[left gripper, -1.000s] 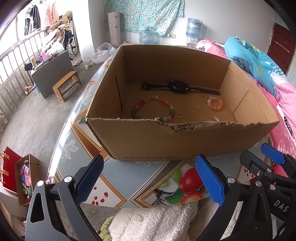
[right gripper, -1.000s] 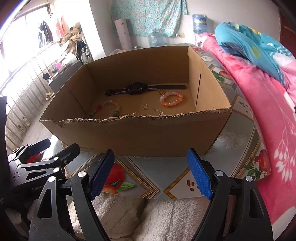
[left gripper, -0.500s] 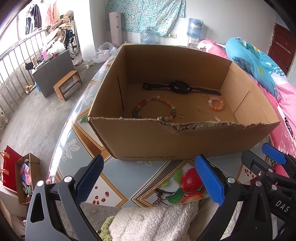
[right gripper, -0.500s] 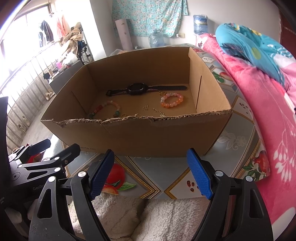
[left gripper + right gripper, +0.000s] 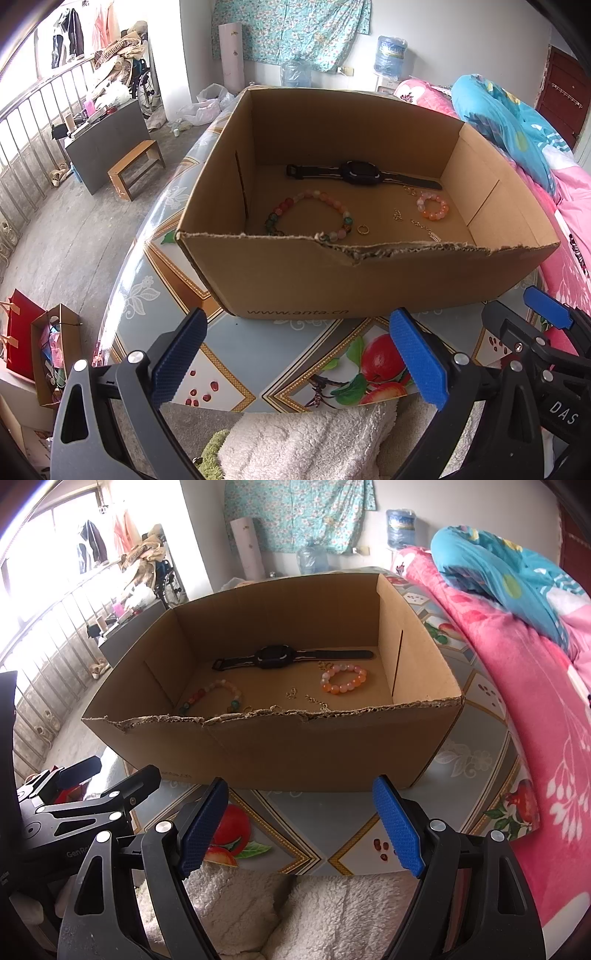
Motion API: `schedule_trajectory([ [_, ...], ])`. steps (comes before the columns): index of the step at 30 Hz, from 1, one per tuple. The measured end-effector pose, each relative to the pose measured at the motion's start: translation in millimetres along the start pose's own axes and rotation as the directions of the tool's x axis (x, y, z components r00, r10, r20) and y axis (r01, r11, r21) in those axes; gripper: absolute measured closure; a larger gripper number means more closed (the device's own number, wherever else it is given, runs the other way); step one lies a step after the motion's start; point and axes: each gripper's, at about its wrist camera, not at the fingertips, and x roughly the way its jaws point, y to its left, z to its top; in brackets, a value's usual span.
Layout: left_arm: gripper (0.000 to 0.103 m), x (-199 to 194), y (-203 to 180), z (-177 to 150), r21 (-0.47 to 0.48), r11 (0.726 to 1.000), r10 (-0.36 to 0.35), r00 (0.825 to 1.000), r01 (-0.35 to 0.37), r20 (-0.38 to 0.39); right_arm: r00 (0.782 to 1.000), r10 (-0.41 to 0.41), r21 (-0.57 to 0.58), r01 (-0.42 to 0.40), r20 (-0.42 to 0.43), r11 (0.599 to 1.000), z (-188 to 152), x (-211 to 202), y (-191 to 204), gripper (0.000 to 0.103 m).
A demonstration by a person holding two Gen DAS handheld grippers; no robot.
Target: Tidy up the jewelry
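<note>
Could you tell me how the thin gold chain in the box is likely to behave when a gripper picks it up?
The chain lies loose and crooked on the box floor, so it will probably droop limply from one pinch point. It looks very fine, so likely light and apt to slip between the pads.

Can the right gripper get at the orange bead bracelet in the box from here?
Probably yes. The right gripper is open and empty, the cardboard box has no lid, and nothing covers the orange bead bracelet. It must clear the torn front wall first.
</note>
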Motion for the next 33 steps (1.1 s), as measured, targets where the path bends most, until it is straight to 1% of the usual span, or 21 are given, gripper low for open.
schedule_trajectory([
  [33,0.006,-0.2,-0.6,0.2,-0.008,1.0,0.005,1.0,-0.005,-0.003,1.0,0.001,-0.003,-0.001,-0.004,1.0,-0.5,0.8,1.8,0.026],
])
